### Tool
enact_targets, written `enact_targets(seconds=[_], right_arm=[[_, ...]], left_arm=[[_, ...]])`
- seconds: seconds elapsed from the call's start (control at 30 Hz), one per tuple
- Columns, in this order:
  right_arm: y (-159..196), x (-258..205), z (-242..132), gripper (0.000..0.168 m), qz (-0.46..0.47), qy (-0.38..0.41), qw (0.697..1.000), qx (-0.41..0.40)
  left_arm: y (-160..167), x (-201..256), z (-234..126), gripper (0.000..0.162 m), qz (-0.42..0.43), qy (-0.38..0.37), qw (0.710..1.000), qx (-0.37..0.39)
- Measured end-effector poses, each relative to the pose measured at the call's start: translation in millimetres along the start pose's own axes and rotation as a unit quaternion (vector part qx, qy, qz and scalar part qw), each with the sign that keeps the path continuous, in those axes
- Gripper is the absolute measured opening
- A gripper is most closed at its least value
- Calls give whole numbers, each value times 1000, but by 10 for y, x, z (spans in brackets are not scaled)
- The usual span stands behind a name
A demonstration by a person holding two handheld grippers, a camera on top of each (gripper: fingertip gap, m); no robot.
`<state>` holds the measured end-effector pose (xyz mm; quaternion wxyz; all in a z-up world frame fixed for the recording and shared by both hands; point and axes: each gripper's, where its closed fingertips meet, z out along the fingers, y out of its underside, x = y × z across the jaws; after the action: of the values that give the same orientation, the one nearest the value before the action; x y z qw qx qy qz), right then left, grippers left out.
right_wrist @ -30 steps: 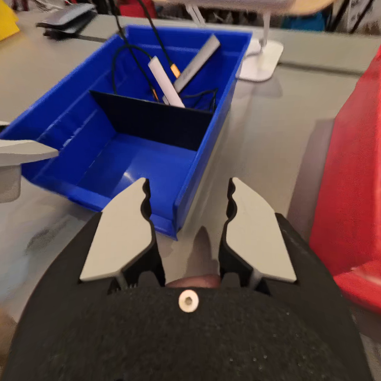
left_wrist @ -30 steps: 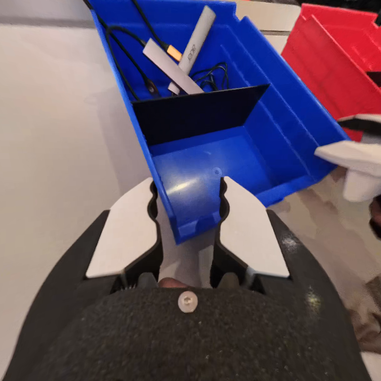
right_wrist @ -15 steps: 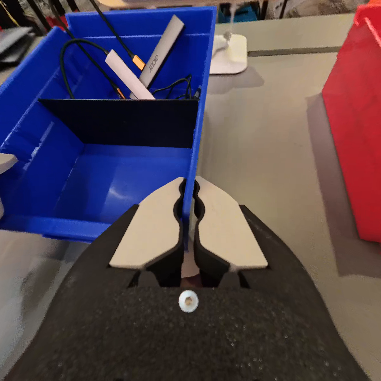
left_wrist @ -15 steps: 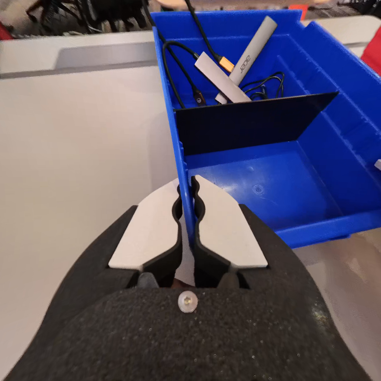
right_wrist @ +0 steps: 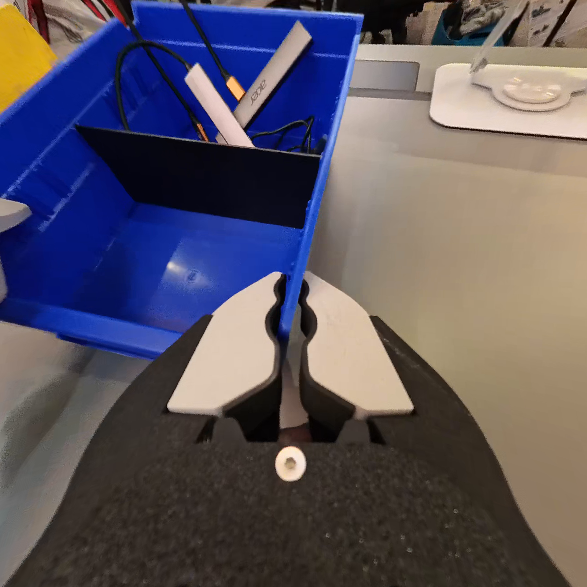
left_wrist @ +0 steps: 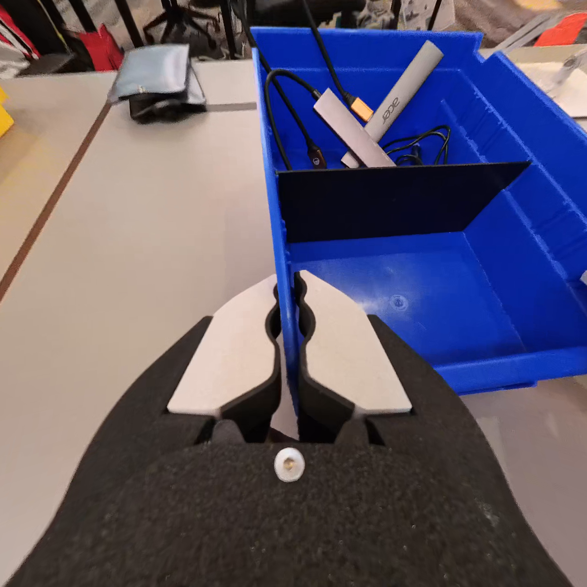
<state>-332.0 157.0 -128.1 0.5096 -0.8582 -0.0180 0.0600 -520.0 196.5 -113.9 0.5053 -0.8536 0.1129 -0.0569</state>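
Observation:
A blue plastic bin (left_wrist: 524, 197) stands on a pale table, split by a dark divider (left_wrist: 397, 197). Its near compartment is empty; the far one holds two grey bar-shaped devices (left_wrist: 355, 136) and black cables (left_wrist: 276, 104). My left gripper (left_wrist: 287, 282) is shut on the bin's left side wall near the front corner. My right gripper (right_wrist: 293, 279) is shut on the bin's right side wall (right_wrist: 320, 178) near the front. The left gripper's fingertip (right_wrist: 11, 211) shows at the left edge of the right wrist view.
A dark pouch (left_wrist: 158, 82) lies at the back left of the table. A yellow bin (right_wrist: 19, 57) is at the far left. A white stand base (right_wrist: 508, 98) sits on the table right of the bin. Table seams run at left and back.
Both grippers went from open around the bin's front corners to shut on its side walls. The bin now looks lifted and further from the red bin, which has left both views.

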Motion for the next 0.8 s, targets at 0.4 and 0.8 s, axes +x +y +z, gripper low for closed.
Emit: enact_targets(seconds=[0.4,0.8], right_arm=[[-41,-192,42,24,-10,-118,993,-27],[-298,1906,-1193,39,-34,-131,989,54]], left_arm=[[-19,-202,140,16,-104,1,995,9],[-5,-7,-709,34,-82,-122,987,70]])
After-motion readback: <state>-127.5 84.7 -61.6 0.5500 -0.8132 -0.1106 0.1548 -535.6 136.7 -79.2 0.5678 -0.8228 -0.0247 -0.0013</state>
